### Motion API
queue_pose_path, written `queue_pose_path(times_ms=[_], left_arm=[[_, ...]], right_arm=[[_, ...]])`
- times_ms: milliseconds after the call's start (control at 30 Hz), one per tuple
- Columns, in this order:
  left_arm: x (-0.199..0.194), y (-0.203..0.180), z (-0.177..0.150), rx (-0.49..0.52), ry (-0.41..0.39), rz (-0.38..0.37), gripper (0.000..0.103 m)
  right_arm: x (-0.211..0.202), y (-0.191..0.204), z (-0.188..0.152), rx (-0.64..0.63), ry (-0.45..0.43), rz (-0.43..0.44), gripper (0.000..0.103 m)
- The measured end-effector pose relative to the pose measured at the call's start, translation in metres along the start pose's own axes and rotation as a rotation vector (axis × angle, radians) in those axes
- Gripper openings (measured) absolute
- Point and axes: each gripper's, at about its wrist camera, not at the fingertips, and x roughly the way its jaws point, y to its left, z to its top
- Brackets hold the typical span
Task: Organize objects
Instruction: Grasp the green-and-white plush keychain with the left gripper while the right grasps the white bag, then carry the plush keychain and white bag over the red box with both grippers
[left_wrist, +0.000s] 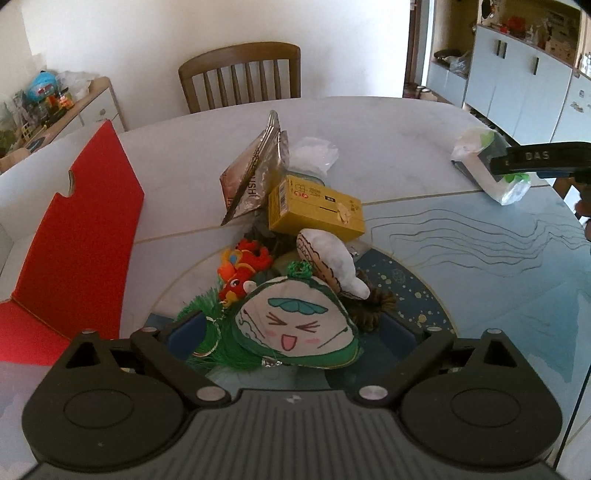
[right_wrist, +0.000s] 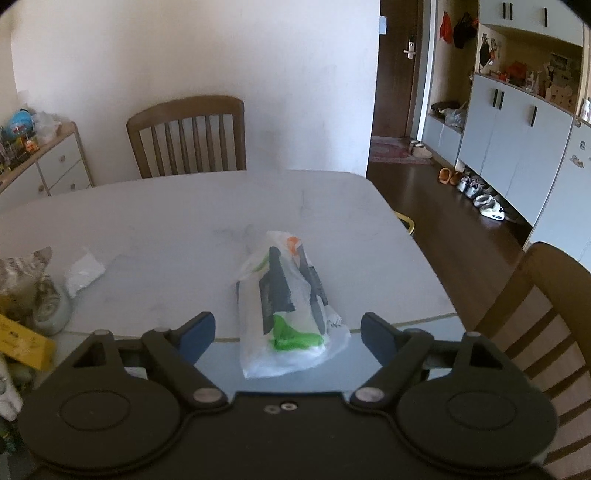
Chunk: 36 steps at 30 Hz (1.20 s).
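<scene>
Now both my grippers spread, gripping nothing: left gripper (left_wrist: 295, 334) straddles green plush pouch (left_wrist: 295, 328), right gripper (right_wrist: 288, 338) straddles plastic-wrapped packet (right_wrist: 286, 306); centre each before squeezing, pinch body not loose wrap

Soft daylight, slightly dim; fisheye bends the edges, right view mildly blurred.

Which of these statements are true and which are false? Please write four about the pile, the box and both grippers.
1. The yellow box rests on the pile. True.
2. The left gripper is shut on the green pouch. False: its jaws stand open around it.
3. The plastic bag lies between the right gripper's open jaws. True.
4. The red-lined carton is closed. False: it is open.
</scene>
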Motion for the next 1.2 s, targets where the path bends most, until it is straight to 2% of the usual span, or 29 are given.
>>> queue_pose_path(times_ms=[67,200,433,600,633,767,1033,1200], left_arm=[[0.001,0.000,0.000,-0.006,0.005,0.007,0.096],[0.006,0.002,-0.001,-0.029,0.032,0.003,0.083],[0.005,0.004,-0.003,-0.059,0.042,-0.003,0.072],[0.002,0.004,-0.003,-0.079,0.046,-0.003,0.068],[0.002,0.004,-0.003,-0.085,0.048,-0.003,0.068],[-0.002,0.005,-0.003,-0.093,0.053,-0.005,0.065],[-0.021,0.009,-0.004,-0.100,0.045,-0.008,0.065],[-0.039,0.015,-0.005,-0.107,0.036,-0.011,0.065]], right_arm=[[0.009,0.001,0.002,-0.009,0.004,-0.003,0.085],[0.024,0.005,0.004,-0.032,0.024,-0.001,0.081],[0.034,0.013,0.000,-0.069,0.042,0.007,0.068],[0.030,0.014,0.000,-0.067,0.038,0.015,0.047],[0.029,0.013,0.000,-0.060,0.040,0.019,0.040],[0.024,0.008,0.000,-0.027,0.041,0.044,0.026],[-0.003,0.008,0.003,0.005,0.035,0.078,0.024],[-0.034,0.020,0.003,-0.003,0.022,0.133,0.024]])
